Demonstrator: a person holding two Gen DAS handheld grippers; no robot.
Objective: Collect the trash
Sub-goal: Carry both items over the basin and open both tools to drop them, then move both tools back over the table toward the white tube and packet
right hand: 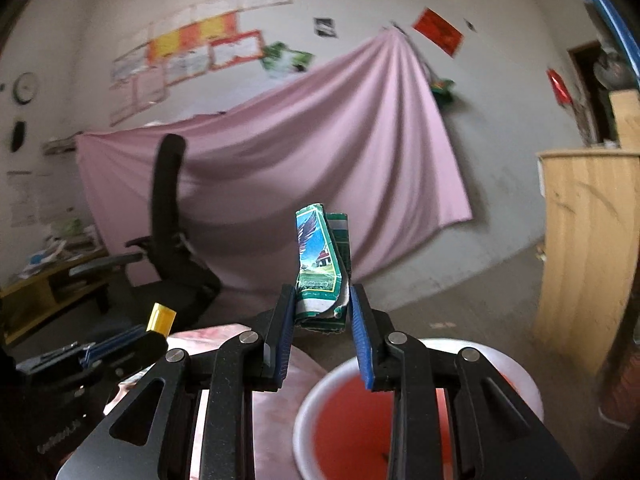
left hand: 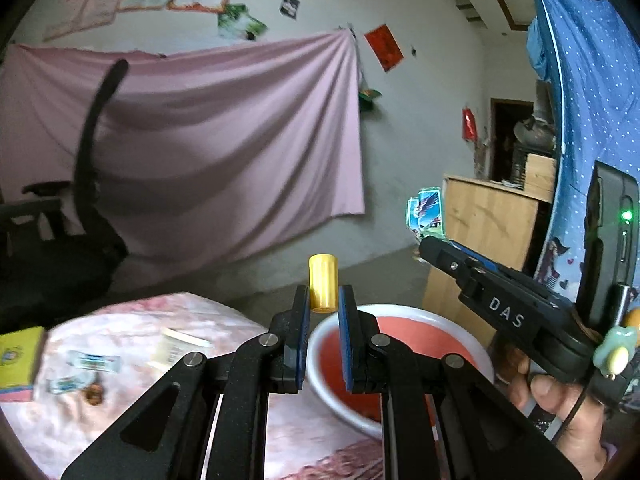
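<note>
- Left gripper (left hand: 324,312) pinches a yellow cylinder (left hand: 323,282); right gripper (right hand: 322,316) clamps a crumpled carton (right hand: 322,272).
- Centre each over the red basin (right hand: 316,396) before releasing.

left gripper (left hand: 324,312) | black linkage, silver rivets, blue pads | right gripper (right hand: 322,312) | white "DAS" lettering

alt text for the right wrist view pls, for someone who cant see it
The right gripper has its jaws shut on a crumpled green printed carton, above a red basin with a white rim. Lower left, the left gripper holds a small yellow cylinder; a pink sheet drapes the wall behind.
</note>
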